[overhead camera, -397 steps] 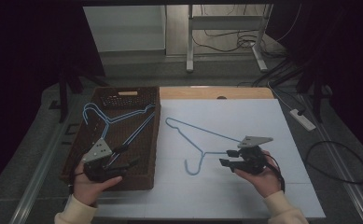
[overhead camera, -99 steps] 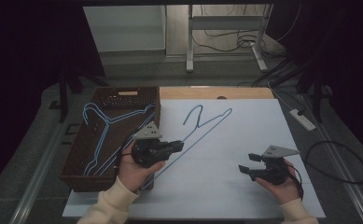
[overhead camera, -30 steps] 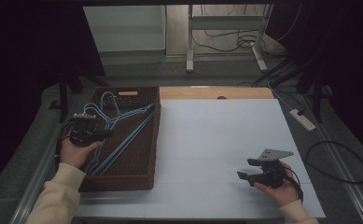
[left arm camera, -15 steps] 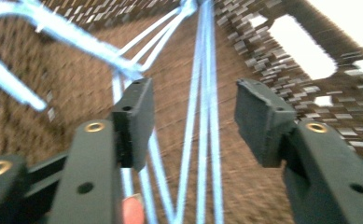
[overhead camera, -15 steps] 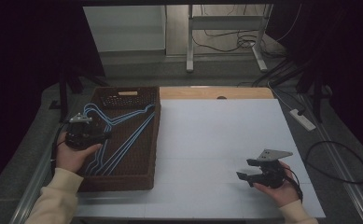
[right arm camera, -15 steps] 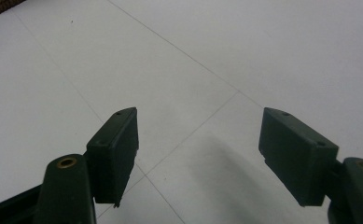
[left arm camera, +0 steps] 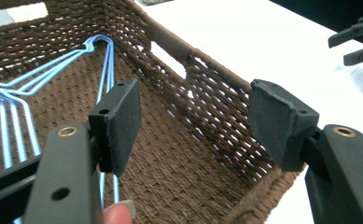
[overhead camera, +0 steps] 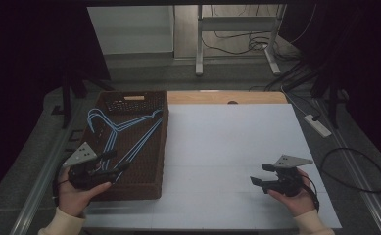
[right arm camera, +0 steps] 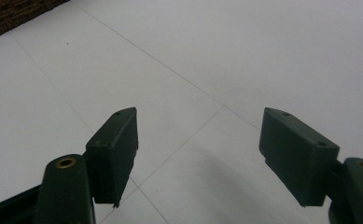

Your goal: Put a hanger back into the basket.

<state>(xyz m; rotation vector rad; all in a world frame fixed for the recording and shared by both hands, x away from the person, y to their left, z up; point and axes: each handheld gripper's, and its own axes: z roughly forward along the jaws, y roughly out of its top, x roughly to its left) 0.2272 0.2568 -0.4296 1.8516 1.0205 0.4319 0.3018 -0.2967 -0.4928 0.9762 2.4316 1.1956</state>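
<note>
Looking down from the high view, a dark woven basket [overhead camera: 129, 142] sits at the left edge of a white table [overhead camera: 227, 147], with several light blue wire hangers [overhead camera: 122, 132] lying flat inside it, their hooks toward the far end. The left gripper [overhead camera: 110, 163] hovers over the basket's near left corner, held in a hand [overhead camera: 75, 191] that comes in from the bottom. The right gripper [overhead camera: 261, 175] sits well apart, low over the bare table near its right front, in the other hand [overhead camera: 296, 196].

The left gripper view brings out what the high view cannot: its jaws have just been opening and stand wide apart with nothing between them, pointing into the basket [left arm camera: 207, 107] above its woven floor. The hangers [left arm camera: 53, 79] lie beyond and to the left of the jaws, untouched. A fingertip [left arm camera: 118, 213] peeks in at the bottom edge, and the right gripper [left arm camera: 356, 42] appears far off at the upper right.

The right gripper view shows its own jaws spread wide and empty over the white table [right arm camera: 216, 60], with a corner of the basket [right arm camera: 16, 14] at upper left.
</note>
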